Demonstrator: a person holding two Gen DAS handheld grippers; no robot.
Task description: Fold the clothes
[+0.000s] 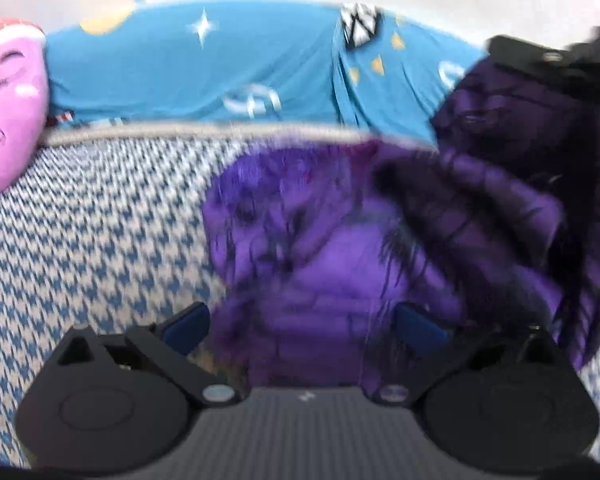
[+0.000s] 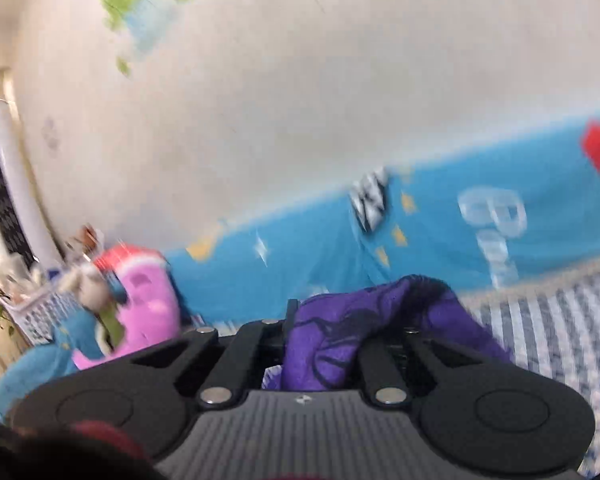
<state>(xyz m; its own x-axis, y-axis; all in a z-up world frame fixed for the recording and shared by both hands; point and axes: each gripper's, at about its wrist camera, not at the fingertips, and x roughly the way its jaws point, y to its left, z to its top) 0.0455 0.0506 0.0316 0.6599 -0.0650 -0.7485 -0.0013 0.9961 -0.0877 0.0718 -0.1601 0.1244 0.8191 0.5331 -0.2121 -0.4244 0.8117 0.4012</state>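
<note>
A plain cream wall (image 2: 300,80) stands behind a blue sheet (image 1: 204,72) (it has stars), with a pink pillow (image 1: 8,112) nearby.

Motion blur smears the purple garment (image 1: 340,248), which hides the right gripper's (image 2: 290,332) jaws' tips.

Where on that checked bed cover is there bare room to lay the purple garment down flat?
The checked cover lies bare on the left, between the pink plush toy and the purple garment. The right is crowded, where the right gripper has pinched the garment up; a bare strip shows beyond it.
</note>
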